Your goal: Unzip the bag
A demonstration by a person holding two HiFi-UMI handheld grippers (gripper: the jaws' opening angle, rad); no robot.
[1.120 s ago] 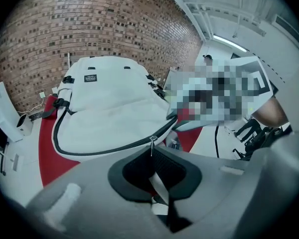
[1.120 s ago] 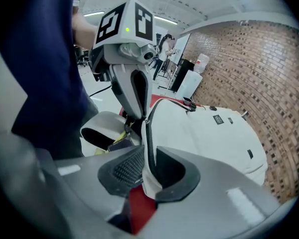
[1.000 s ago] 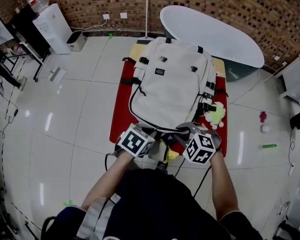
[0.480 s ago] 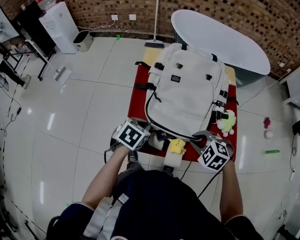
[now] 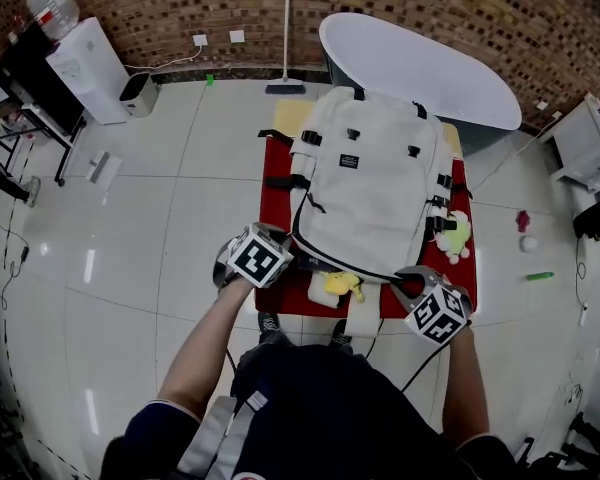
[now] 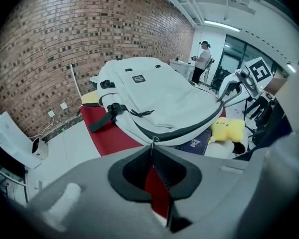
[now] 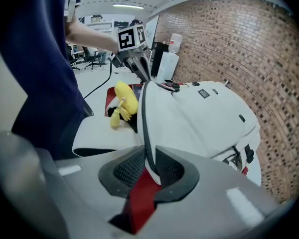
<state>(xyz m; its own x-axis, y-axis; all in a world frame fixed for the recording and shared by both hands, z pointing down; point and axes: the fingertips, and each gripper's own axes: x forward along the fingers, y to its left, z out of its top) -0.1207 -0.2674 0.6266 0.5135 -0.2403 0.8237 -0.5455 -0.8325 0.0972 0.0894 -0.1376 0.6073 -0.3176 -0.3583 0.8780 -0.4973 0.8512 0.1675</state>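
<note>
Well, the bag (image 5: 370, 183) looks soft and floppy. The left gripper (image 6: 152, 152) pinches the zip pull (image 6: 153, 142); the right gripper (image 7: 148, 167) clamps the bag's fabric edge (image 7: 144, 133)

Person: dark navy short-sleeved top (image 5: 320, 408), grey strap (image 5: 206, 438) at lower left of head view. Left gripper (image 6: 152, 147), right gripper (image 7: 149, 157): grey shells, black mesh-textured pads. White cubes with black square markers: left cube (image 5: 256, 258), right cube (image 5: 437, 313). Black cable (image 5: 417, 361) under the right one.
</note>
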